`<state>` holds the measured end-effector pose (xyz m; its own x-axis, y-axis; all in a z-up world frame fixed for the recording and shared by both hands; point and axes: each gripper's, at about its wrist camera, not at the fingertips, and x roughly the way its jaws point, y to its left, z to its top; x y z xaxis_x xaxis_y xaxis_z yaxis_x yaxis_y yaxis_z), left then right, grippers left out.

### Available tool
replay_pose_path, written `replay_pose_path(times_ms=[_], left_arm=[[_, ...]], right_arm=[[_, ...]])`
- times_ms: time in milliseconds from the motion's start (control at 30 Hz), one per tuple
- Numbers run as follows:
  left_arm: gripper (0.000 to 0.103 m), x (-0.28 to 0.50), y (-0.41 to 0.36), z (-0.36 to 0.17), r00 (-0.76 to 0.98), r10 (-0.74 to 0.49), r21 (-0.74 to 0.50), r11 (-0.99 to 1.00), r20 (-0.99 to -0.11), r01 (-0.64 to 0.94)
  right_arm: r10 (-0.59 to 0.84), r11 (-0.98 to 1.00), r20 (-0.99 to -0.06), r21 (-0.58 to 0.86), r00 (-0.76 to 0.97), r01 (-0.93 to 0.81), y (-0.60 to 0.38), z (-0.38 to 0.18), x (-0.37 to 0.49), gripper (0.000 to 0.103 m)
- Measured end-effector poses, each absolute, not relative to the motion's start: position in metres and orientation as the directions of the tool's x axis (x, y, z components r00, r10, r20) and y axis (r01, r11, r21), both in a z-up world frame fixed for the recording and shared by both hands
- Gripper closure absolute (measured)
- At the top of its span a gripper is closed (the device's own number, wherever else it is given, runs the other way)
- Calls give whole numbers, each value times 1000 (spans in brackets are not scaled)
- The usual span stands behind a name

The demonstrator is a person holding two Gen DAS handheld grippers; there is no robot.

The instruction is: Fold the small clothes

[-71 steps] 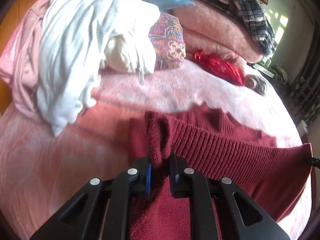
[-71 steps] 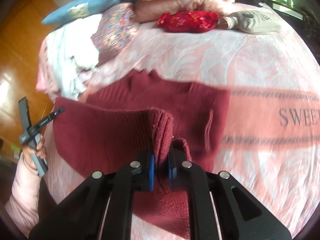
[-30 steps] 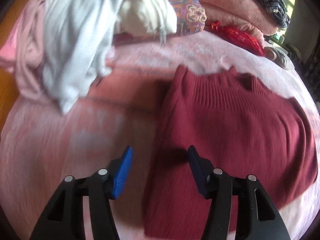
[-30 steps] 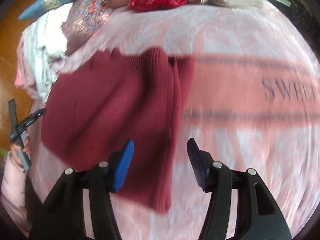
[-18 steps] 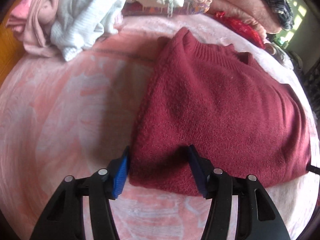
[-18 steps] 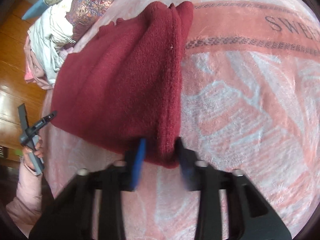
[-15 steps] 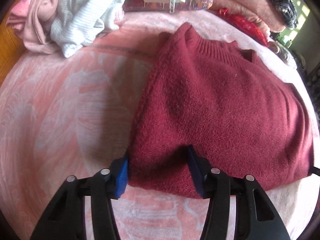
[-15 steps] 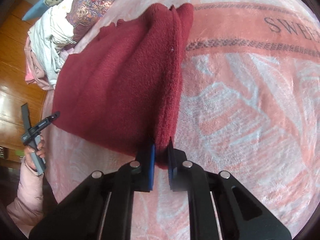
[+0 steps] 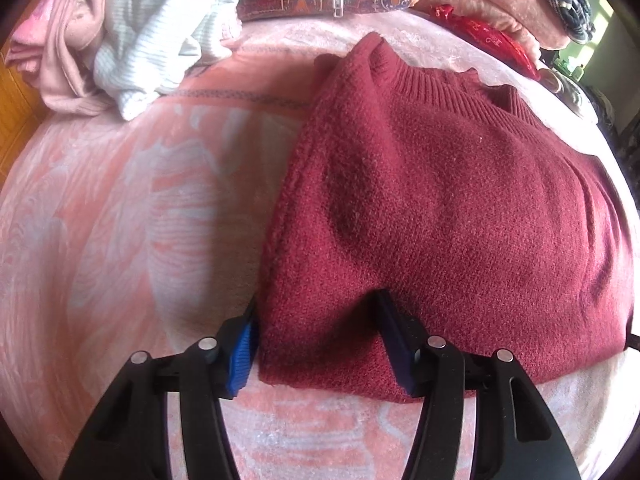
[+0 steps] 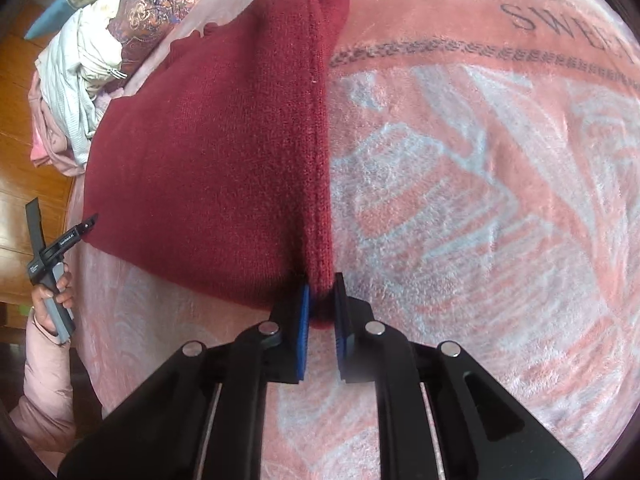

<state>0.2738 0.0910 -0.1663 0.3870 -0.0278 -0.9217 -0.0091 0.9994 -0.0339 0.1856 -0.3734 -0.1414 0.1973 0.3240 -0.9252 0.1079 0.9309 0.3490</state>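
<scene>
Dark red sweater folded flat on the pink blanket covering the bed. Near left corner sits between the jaws of the left gripper, spread wide and opening, pads at the fabric's sides. Near right corner caught between the narrowly spaced jaws of the right gripper, also opening. Bare blanket to the sweater's left, right and near side. Beyond its far edge, a heap of clothes and stacked bedding.

Both grippers point steeply down: left gripper fingers opening wide, right gripper fingers narrow, also opening.
</scene>
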Motion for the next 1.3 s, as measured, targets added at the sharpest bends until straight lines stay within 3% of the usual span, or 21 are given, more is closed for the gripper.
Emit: replay_pose_path(times_ms=[67,267,400,733,867,900,1067,1300], left_arm=[[46,273,90,-158,385,-23,-29,1000,-923,-8],[46,299,78,-120,457,-23,-24,1000,-889,3],[46,347,61,-115,469,-32,-42,999,-882,-11],[43,411,36,-158,430,37,36,999,-902,-10],[41,413,39,-167,438,17,10,1000,-899,-18],[41,413,39,-167,439,17,11,1000,-898,-16],[41,411,37,-165,447,19,23,1000,-894,3],[35,412,31,-173,481,83,101,995,-873,11]], right_arm=[[322,932,-927,346,191,108,-378,-127,186,66],[311,938,-897,343,315,50,-384,-73,241,59],[293,945,-896,324,333,43,-378,-75,311,56],[208,952,-941,258,268,167,-392,-136,396,59],[187,969,-947,222,262,109,-381,-137,397,86],[171,973,-947,206,271,106,-379,-133,396,87],[108,969,-931,176,348,170,-385,-108,378,88],[9,971,-953,81,301,226,-379,-146,383,80]])
